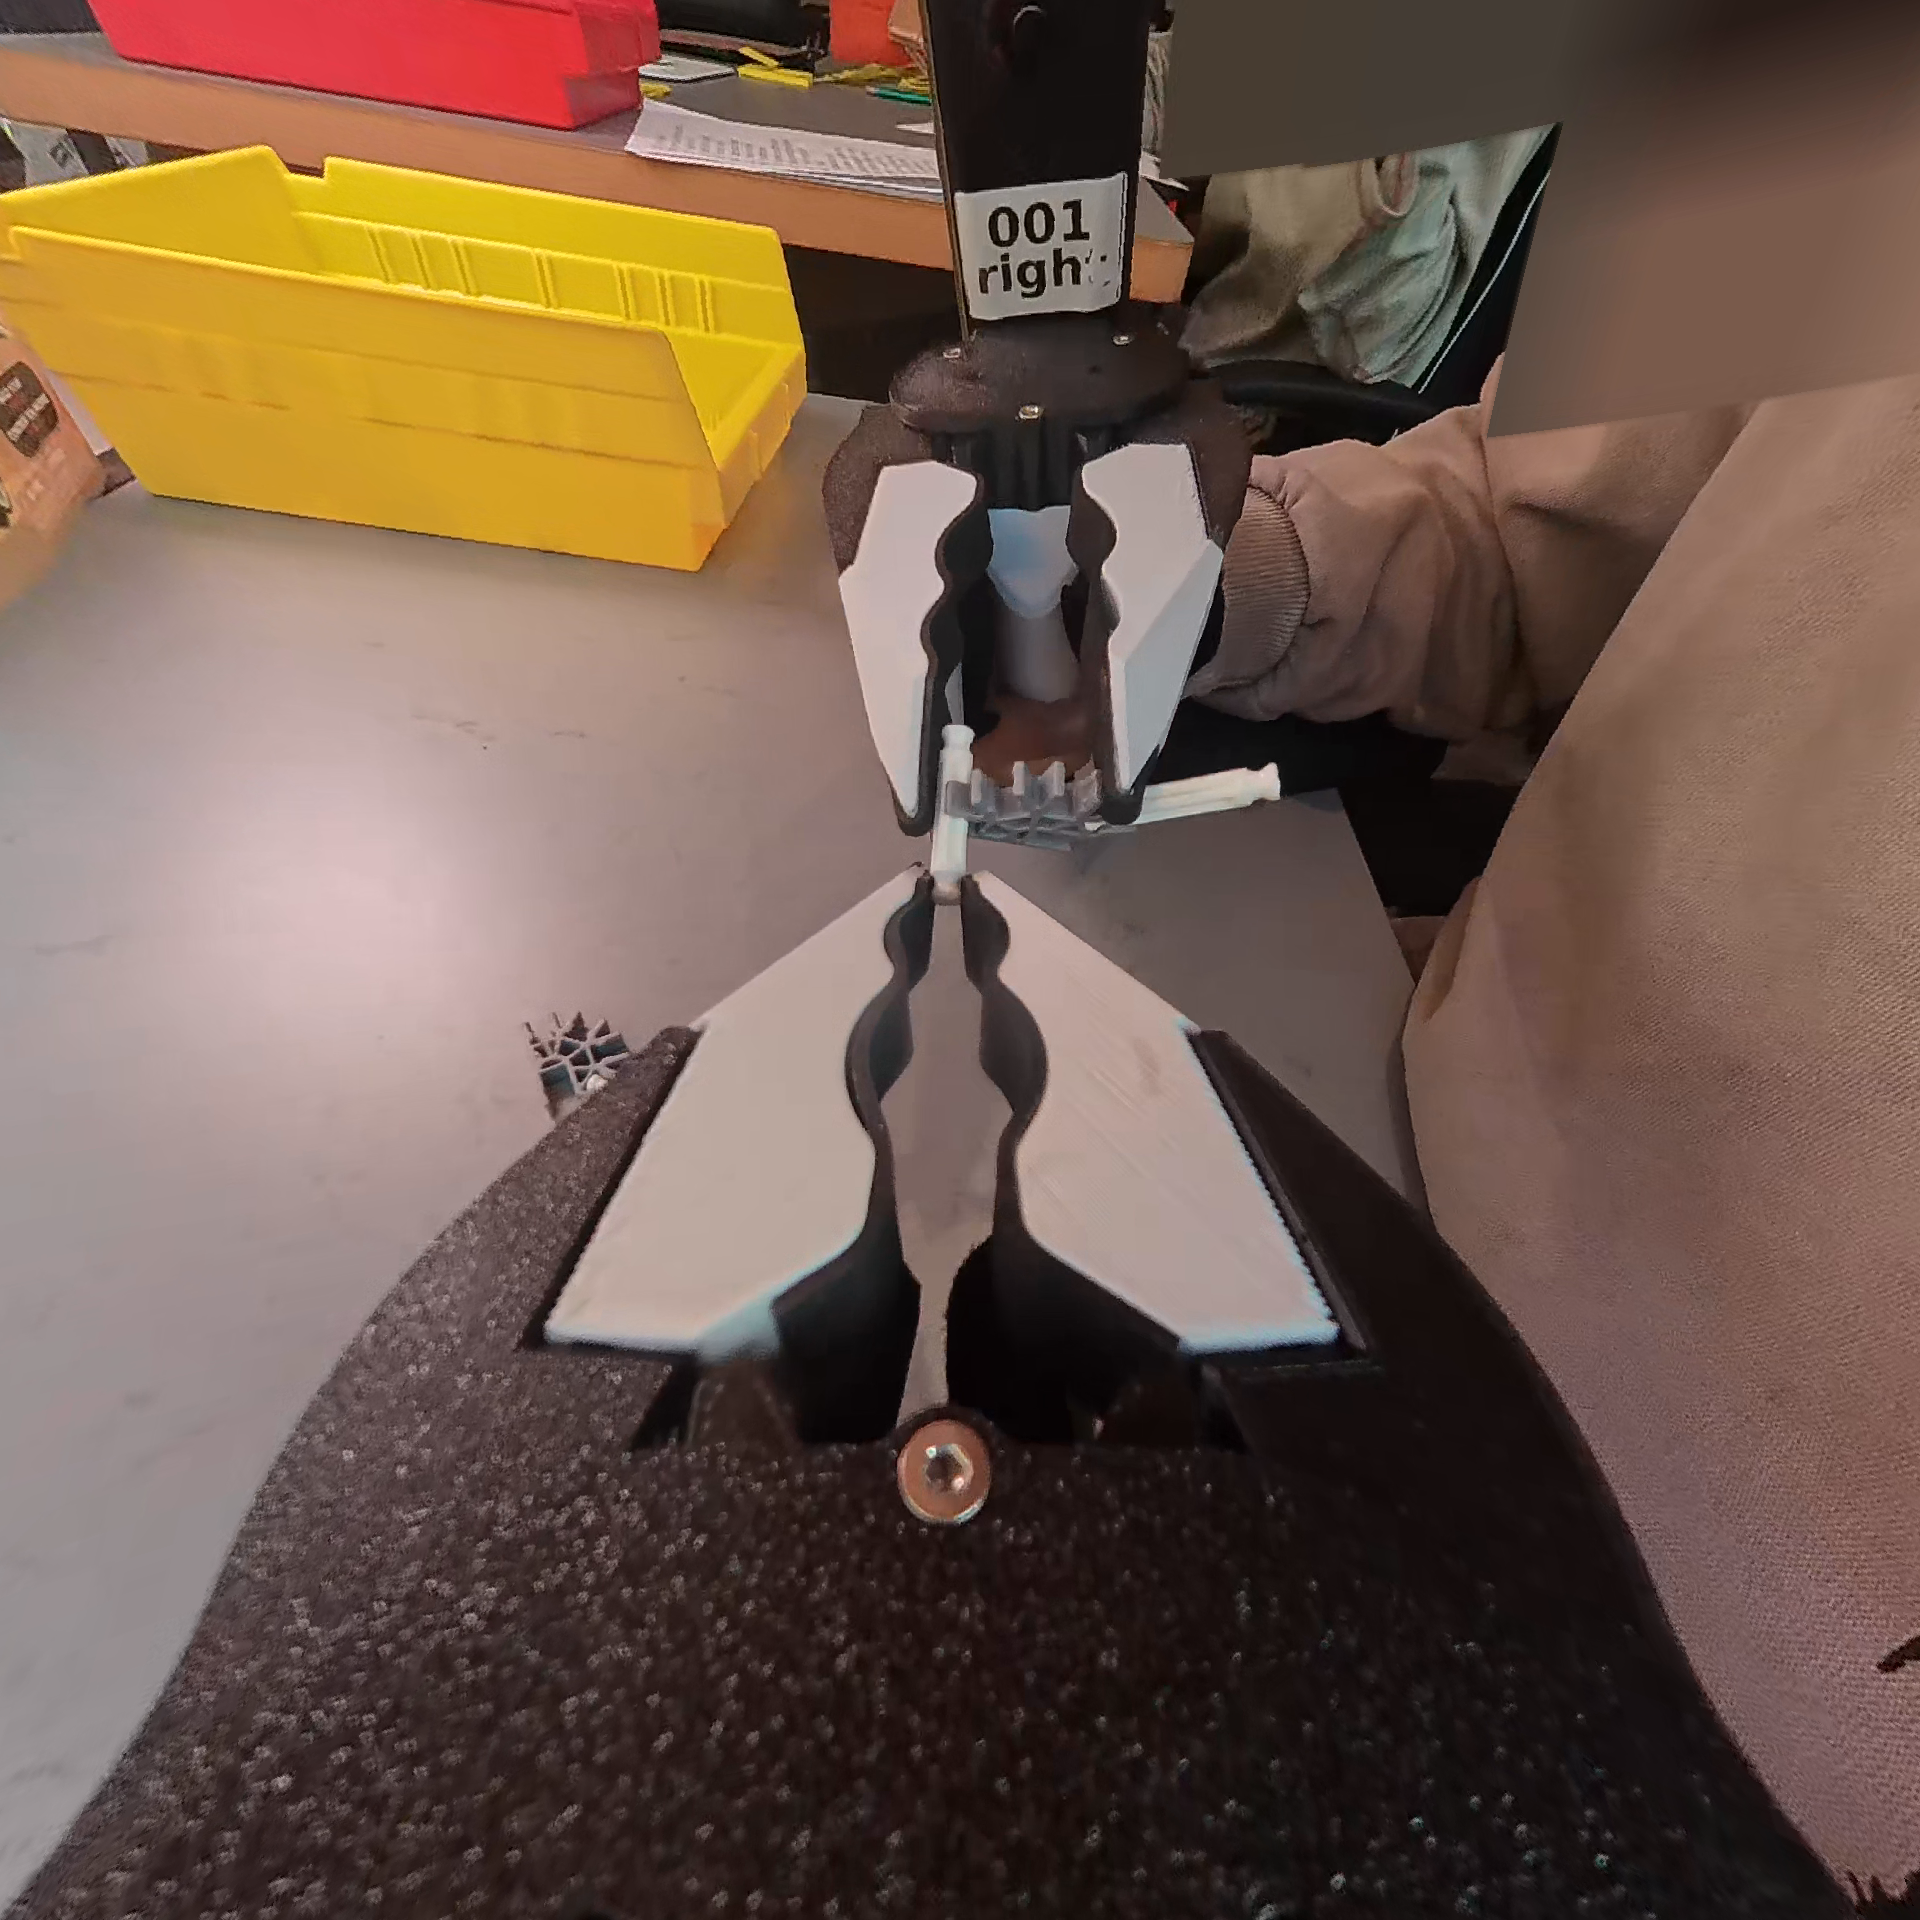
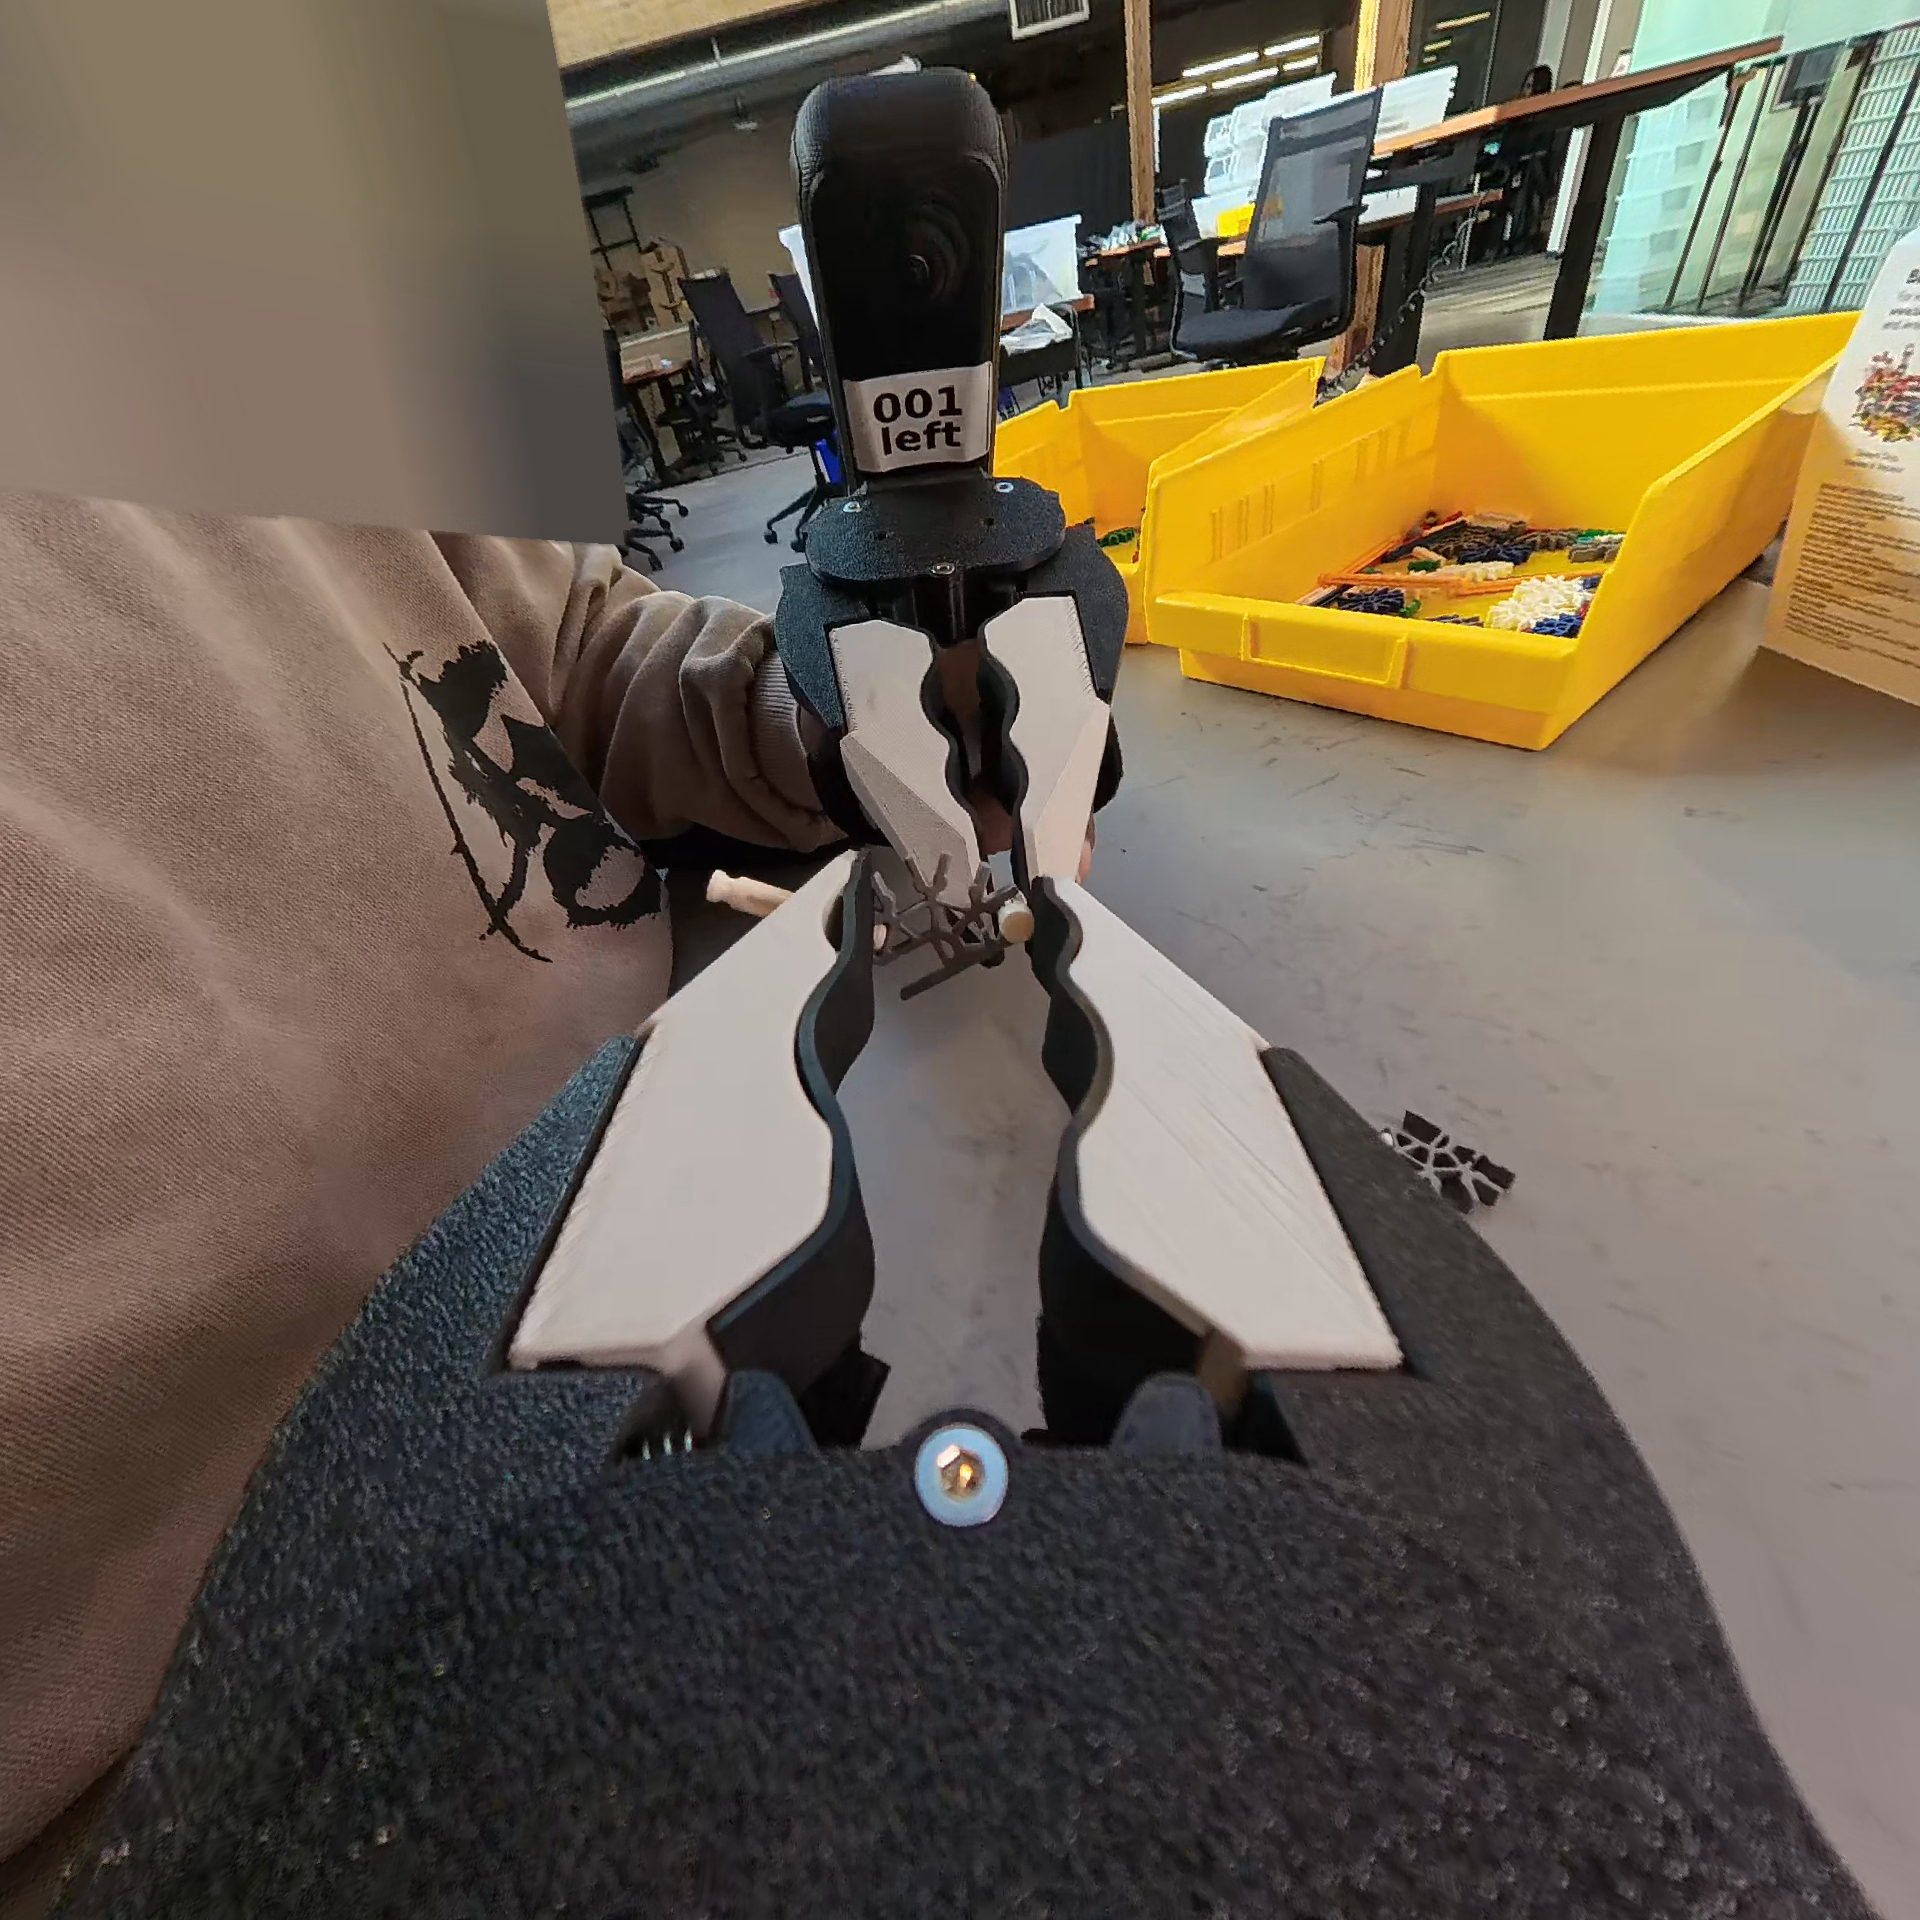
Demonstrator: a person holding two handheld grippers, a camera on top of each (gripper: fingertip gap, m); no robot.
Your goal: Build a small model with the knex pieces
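White rod (image 1: pixel 948 831) in left gripper (image 1: pixel 943 885) tips

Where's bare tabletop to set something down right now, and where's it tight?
Free: the grey tabletop between the left tongs and the yellow bin; also the stretch right of the right tongs, before the open yellow bin. Tight: the middle, where both tongs meet on the grey connector and white rod. A loose dark connector lies nearby.
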